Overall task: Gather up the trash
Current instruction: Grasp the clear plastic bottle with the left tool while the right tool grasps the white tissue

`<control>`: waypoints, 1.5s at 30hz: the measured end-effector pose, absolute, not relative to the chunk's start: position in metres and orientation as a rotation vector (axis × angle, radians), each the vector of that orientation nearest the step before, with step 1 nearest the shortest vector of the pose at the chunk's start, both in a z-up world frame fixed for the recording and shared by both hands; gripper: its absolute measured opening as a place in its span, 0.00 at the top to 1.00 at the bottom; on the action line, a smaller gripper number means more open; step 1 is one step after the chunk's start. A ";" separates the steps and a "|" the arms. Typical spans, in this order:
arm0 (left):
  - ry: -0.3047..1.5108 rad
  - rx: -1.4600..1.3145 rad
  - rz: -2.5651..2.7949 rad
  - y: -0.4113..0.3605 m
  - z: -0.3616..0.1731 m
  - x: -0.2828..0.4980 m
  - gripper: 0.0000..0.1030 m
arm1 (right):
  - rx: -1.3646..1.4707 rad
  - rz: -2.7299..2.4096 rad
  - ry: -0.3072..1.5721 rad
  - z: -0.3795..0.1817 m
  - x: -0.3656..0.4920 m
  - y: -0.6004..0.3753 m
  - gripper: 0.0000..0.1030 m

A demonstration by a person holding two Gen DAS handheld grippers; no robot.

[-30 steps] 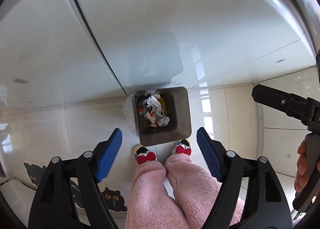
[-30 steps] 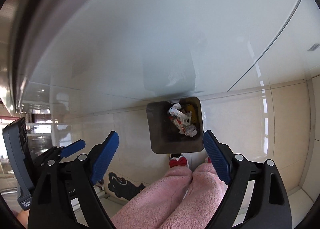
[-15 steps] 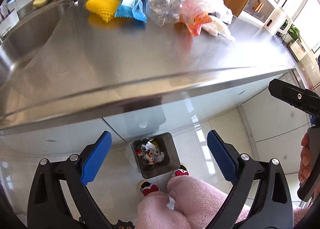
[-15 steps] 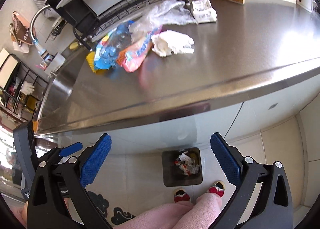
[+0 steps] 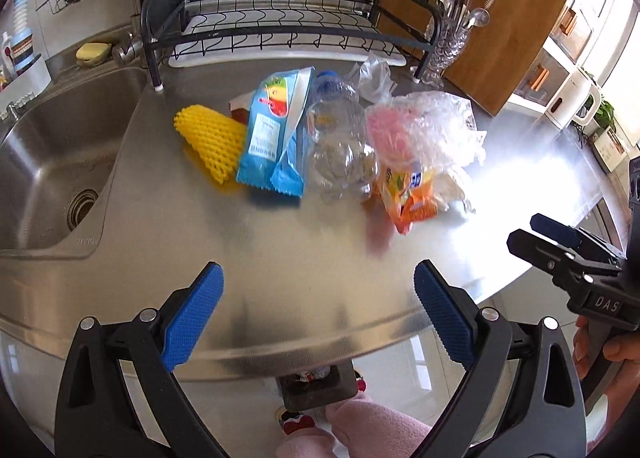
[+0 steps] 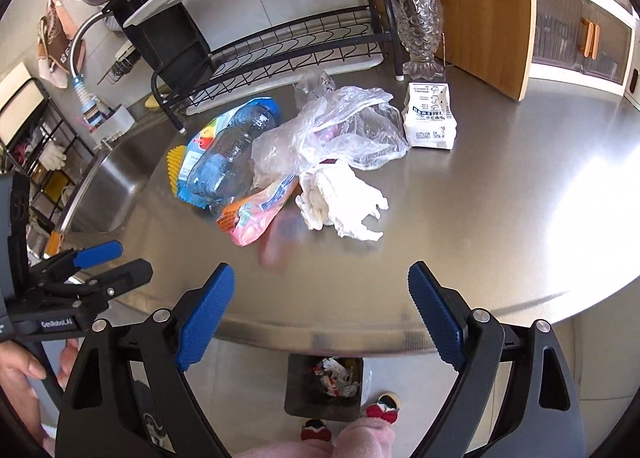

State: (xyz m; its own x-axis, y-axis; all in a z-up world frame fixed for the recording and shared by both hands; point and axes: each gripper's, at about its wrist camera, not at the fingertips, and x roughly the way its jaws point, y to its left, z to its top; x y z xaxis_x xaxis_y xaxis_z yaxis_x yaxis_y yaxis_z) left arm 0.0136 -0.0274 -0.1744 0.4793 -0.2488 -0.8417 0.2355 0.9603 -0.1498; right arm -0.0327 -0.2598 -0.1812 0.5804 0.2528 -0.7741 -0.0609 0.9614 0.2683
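Trash heap [image 5: 340,146]: gathered mid-desk [image 5: 280,278], ahead of both grippers; bin [image 6: 324,388] on the floor below the near edge. Left gripper [image 5: 318,314]: spread wide, nothing held. Right gripper [image 6: 320,314]: just narrowed slightly, nothing between the fingers; white tissue [image 6: 340,198] lies nearest it. Bare desk is left in front.

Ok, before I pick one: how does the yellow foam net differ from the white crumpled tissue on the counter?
The yellow foam net is a bright, ribbed mesh sleeve holding a cone-like shape; the white crumpled tissue is limp and shapeless. The net lies at the sink end of the pile, tucked against the blue snack wrapper; the tissue lies at the opposite end, below the clear plastic bag. Both rest on the steel counter, ungripped.
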 end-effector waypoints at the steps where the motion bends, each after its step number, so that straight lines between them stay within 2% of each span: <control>1: 1.024 -0.014 -0.291 -0.030 -0.173 0.022 0.12 | 0.212 0.194 0.938 -0.182 -0.026 -0.261 0.17; 6: 1.005 -0.010 -0.285 -0.044 -0.169 0.059 0.13 | 0.173 0.224 0.960 -0.192 0.003 -0.264 0.31; 8: 1.009 -0.010 -0.287 -0.049 -0.170 0.071 0.17 | 0.158 0.244 0.972 -0.196 0.013 -0.263 0.35; 14: 1.047 -0.010 -0.291 -0.061 -0.183 0.097 0.30 | 0.140 0.274 0.984 -0.207 0.030 -0.263 0.37; 25: 1.103 0.000 -0.266 -0.070 -0.205 0.120 0.31 | 0.141 0.319 1.031 -0.225 0.041 -0.267 0.50; 32: 1.121 0.009 -0.252 -0.072 -0.215 0.126 0.31 | 0.144 0.340 1.035 -0.228 0.038 -0.267 0.75; 33: 1.117 0.011 -0.253 -0.072 -0.215 0.126 0.33 | 0.145 0.340 1.035 -0.228 0.037 -0.268 0.79; 35: 1.103 0.024 -0.243 -0.072 -0.213 0.124 0.42 | 0.145 0.343 1.036 -0.229 0.037 -0.268 0.84; 36: 1.100 0.027 -0.237 -0.071 -0.212 0.124 0.42 | 0.147 0.345 1.036 -0.229 0.036 -0.268 0.86; 45: 1.079 0.030 -0.221 -0.061 -0.194 0.098 0.43 | 0.141 0.339 1.028 -0.221 0.016 -0.260 0.90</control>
State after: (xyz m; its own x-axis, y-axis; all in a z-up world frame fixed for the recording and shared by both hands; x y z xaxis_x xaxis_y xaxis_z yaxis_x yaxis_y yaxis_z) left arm 0.0976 -0.0607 -0.1942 0.4525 -0.1643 -0.8765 0.1940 0.9775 -0.0831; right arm 0.0157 -0.2599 -0.2206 0.4703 0.3411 -0.8140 -0.2098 0.9391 0.2722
